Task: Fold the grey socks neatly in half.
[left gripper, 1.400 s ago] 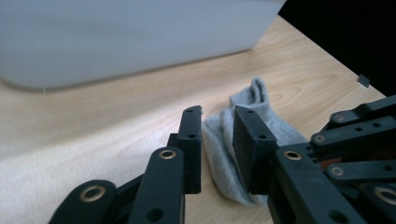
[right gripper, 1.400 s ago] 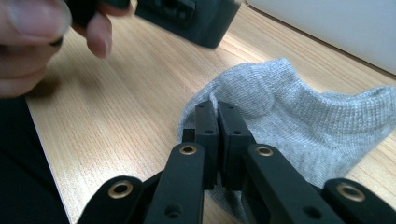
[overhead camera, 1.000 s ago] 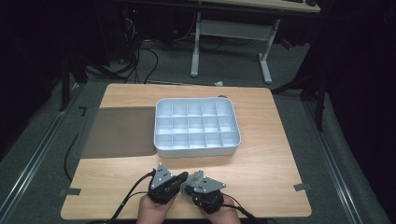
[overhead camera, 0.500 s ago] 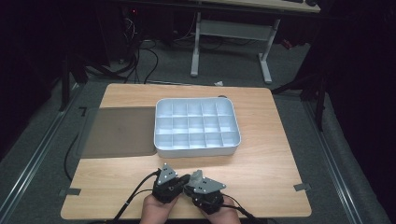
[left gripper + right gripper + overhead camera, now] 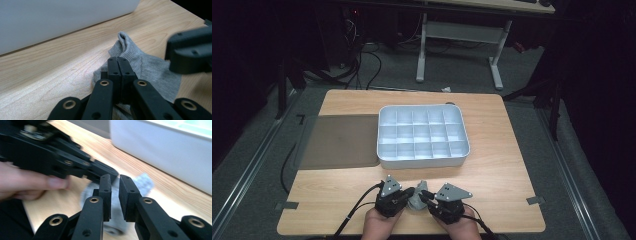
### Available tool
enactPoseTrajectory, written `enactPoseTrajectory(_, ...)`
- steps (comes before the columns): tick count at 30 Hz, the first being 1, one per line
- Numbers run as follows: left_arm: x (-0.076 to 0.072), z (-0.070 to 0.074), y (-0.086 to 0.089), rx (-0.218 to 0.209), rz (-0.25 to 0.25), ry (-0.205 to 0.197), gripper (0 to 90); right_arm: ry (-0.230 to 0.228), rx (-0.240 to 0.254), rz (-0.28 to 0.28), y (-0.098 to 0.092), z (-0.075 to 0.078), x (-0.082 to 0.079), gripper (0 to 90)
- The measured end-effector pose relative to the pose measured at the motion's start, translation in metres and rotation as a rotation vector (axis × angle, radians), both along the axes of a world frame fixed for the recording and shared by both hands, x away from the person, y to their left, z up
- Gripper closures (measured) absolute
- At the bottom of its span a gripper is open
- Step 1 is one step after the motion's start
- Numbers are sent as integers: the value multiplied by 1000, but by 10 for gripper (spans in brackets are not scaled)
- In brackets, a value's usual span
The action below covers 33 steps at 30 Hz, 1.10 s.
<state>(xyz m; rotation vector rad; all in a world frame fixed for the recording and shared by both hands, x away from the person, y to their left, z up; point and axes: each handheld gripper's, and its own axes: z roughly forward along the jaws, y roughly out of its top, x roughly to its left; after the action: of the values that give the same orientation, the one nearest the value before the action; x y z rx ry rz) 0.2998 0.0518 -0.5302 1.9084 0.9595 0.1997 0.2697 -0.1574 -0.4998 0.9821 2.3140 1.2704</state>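
Observation:
A small grey sock (image 5: 416,202) lies on the wooden table near its front edge, between my two grippers. My left gripper (image 5: 410,193) has its jaws pressed together on the sock's near edge; in the left gripper view the sock (image 5: 147,67) spreads out behind the shut left gripper (image 5: 117,60), one fold standing up. My right gripper (image 5: 422,195) faces it from the right. Its jaws have just been opening and stand a little apart at the right gripper (image 5: 115,178), with the sock (image 5: 143,183) showing below the gap and no pad pressing on it.
A white compartment tray (image 5: 422,159) sits mid-table just beyond the grippers; its wall (image 5: 62,17) is close ahead. A dark grey mat (image 5: 339,140) lies to its left. Bare wood runs along the right side. A hand (image 5: 32,185) holds the left gripper.
The right gripper has drawn away to the right and lifted a little, its jaws parting. The grey sock now shows between the two grippers. The left gripper has stayed put.

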Motion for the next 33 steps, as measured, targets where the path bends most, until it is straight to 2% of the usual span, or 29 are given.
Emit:
enactPoseTrajectory(3,0,0,0,2,0,-2,893,19,-3,-3,-4,-5,3,814)
enactPoseTrajectory(9,-1,0,-1,7,-4,-7,892,83,-69,-6,-2,-25,7,818)
enactPoseTrajectory(14,-3,2,0,-8,-3,-9,870,82,-67,-7,-2,-30,6,822)
enactPoseTrajectory(15,-8,10,0,-37,-4,-29,831,79,-71,-11,-1,-30,5,823)
enactPoseTrajectory(16,-8,10,0,-37,-4,-29,824,75,-70,-10,-1,-30,5,823)
enactPoseTrajectory(17,-14,17,-3,-38,-9,-63,822,77,-70,-10,-2,-30,5,823)
enactPoseTrajectory(20,-18,17,-6,-47,-27,-47,854,80,-65,-11,-1,-30,5,825)
enactPoseTrajectory(21,-22,14,-11,-3,-36,-29,870,82,-64,-12,-2,-30,5,825)
enactPoseTrajectory(23,-24,8,-13,41,-33,-23,886,84,-60,-13,-2,-30,6,825)
enactPoseTrajectory(24,-24,8,-13,41,-33,-23,890,84,-60,-13,-2,-30,6,825)
enactPoseTrajectory(25,-23,4,-12,74,-24,-13,896,89,-55,-17,-2,-30,6,826)
enactPoseTrajectory(26,-23,4,-12,74,-24,-13,899,90,-55,-18,-2,-30,6,826)
enactPoseTrajectory(29,-24,2,-13,119,-19,-24,900,92,-53,-19,-2,-30,6,826)
enactPoseTrajectory(33,-23,1,-16,145,-18,-44,900,92,-49,-18,-3,-30,6,826)
